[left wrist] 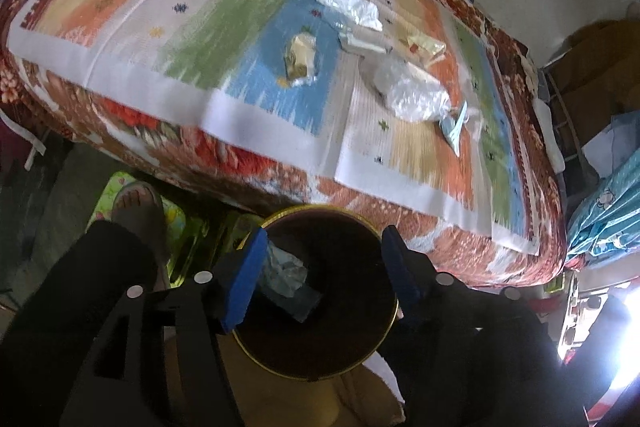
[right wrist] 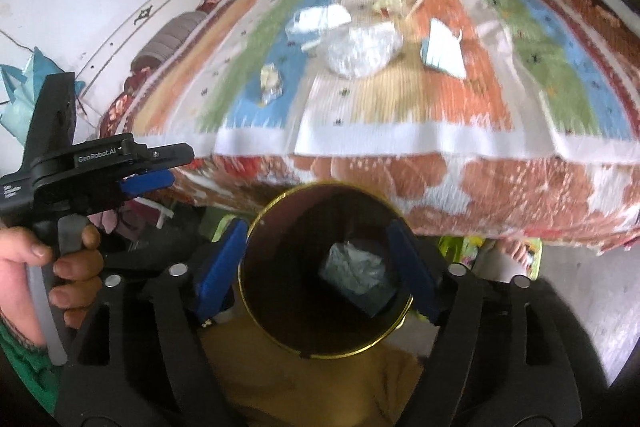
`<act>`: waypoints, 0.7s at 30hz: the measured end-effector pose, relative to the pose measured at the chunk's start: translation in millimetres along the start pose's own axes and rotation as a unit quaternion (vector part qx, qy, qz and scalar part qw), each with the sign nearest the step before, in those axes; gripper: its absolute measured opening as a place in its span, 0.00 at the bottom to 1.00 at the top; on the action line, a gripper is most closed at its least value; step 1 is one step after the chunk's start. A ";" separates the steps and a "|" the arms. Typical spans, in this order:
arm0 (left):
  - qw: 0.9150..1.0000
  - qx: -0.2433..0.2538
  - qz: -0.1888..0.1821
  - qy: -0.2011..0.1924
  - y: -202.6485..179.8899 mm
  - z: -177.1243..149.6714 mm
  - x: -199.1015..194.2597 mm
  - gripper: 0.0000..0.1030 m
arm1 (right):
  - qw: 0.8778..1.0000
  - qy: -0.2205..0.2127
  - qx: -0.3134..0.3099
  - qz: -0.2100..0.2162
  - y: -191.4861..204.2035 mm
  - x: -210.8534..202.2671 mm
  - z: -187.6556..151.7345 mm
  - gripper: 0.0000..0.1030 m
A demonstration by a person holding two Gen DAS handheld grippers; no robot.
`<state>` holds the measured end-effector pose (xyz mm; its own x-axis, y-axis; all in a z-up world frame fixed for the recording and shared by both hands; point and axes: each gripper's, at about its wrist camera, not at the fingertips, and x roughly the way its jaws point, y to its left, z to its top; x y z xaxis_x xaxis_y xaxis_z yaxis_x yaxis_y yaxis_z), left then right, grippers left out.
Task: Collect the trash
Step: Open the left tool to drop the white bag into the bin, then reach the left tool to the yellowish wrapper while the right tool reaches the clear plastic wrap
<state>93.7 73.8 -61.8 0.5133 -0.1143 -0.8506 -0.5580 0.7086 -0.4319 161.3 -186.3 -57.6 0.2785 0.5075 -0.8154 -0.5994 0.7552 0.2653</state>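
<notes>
Meanwhile, I had both claws spread, empty, above bin (right wrist: 326, 279): left claw (left wrist: 320, 275), right claw (right wrist: 320, 267). One wrapper (right wrist: 356, 273) lay inside. Remaining trash on bed (left wrist: 120, 27): crumpled plastic bag (left wrist: 416, 95) looked light, soft, slippery; I judged pinching bunched fold best.

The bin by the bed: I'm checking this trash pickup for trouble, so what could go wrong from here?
1. The bin stands on a soft yellow cushion, so a bump from either tool might tip it.
2. The clear plastic bag on the blanket looks thin and crumpled; it may slip from the left tool.
3. Both the left and right tool hang open over the bin, close together, so they could collide.
</notes>
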 end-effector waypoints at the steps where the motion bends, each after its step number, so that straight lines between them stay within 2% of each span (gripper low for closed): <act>1: 1.000 0.001 -0.001 -0.002 -0.2 5.0 -1.6 0.61 | 1.000 -0.005 -0.007 -0.001 0.8 -2.6 4.4 0.72; 4: 1.000 0.005 0.006 -0.008 -0.9 15.2 -4.7 0.65 | 1.000 -0.010 -0.020 0.000 2.2 -5.1 14.9 0.76; 5: 1.000 0.009 0.016 -0.016 -1.7 17.2 -6.7 0.65 | 1.000 -0.009 -0.020 0.004 1.6 -4.6 18.1 0.76; 7: 0.998 0.032 0.039 -0.041 -9.3 19.8 -13.0 0.73 | 1.000 -0.009 -0.021 0.004 0.1 -3.9 27.5 0.79; 9: 0.997 0.047 0.043 -0.051 -13.8 22.9 -15.6 0.76 | 0.999 -0.017 -0.029 -0.003 -0.3 -4.7 38.6 0.83; 15: 0.997 0.040 0.032 -0.050 -11.4 40.3 -16.7 0.79 | 0.999 -0.033 -0.018 -0.010 -10.9 -3.8 65.0 0.87; 21: 0.997 0.058 0.042 -0.038 -16.8 58.4 -4.9 0.84 | 0.999 -0.037 0.001 0.004 -20.2 2.0 88.6 0.91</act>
<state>138.6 103.2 -32.9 0.5188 -0.0010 -0.8549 -0.5247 0.7891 -0.3194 240.4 -163.8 -19.1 0.3285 0.5420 -0.7735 -0.6001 0.7522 0.2722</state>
